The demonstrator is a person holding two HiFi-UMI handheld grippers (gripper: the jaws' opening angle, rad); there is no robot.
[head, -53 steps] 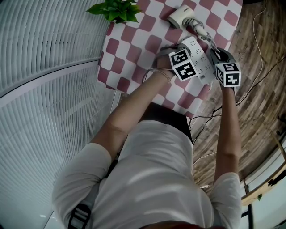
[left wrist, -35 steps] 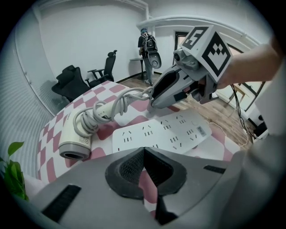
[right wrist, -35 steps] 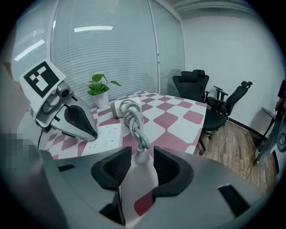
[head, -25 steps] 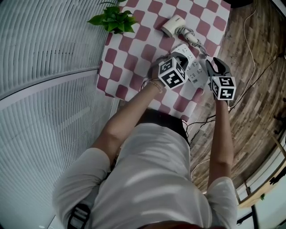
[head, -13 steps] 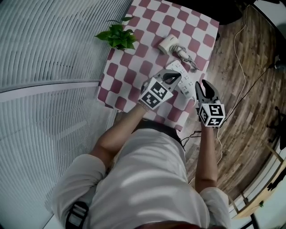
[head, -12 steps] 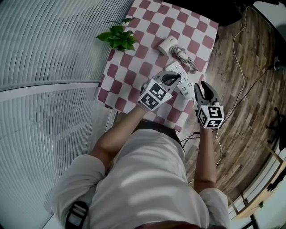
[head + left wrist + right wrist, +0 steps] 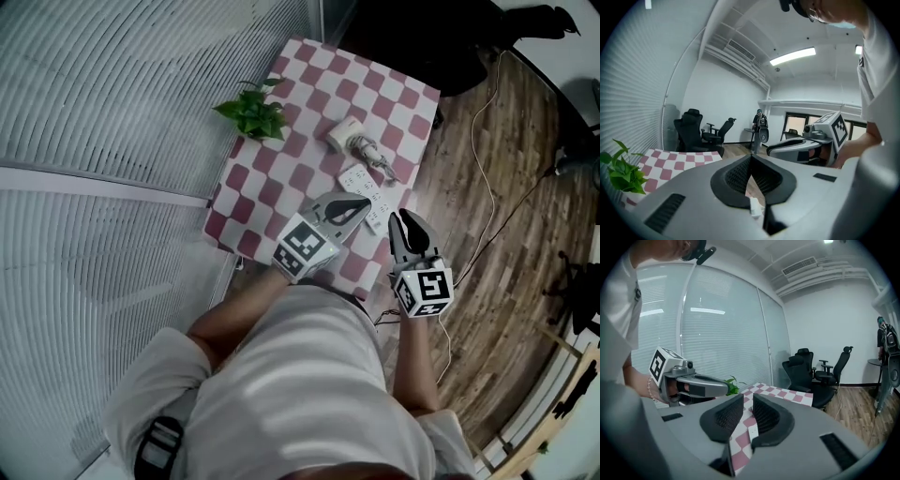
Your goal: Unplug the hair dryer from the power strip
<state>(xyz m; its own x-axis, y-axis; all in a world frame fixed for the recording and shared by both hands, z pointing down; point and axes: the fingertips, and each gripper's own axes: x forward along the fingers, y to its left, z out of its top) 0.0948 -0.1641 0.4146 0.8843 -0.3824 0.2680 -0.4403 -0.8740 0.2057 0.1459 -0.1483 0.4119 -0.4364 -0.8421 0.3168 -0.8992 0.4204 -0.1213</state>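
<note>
The white hair dryer (image 7: 342,134) lies on the red-and-white checked table (image 7: 281,178), its coiled cord (image 7: 372,153) beside it. The white power strip (image 7: 361,183) lies just in front of the cord; I cannot tell whether a plug sits in it. Both grippers hang in the air well above the table's near edge, pointing almost level. My left gripper (image 7: 361,202) (image 7: 750,165) is shut, its pads meeting with nothing between them. My right gripper (image 7: 403,223) (image 7: 747,404) has just been closing. A narrow gap remains between its pads, with nothing in it.
A potted green plant (image 7: 255,111) stands at the table's left edge by the slatted blinds (image 7: 112,141). Thin cables (image 7: 487,234) trail over the wooden floor to the right. Black office chairs (image 7: 820,371) stand beyond the table's far end. A person stands far back.
Both grippers have risen away from the power strip and drawn back toward my body. The table looks smaller and farther. The right gripper's jaws have narrowed.
</note>
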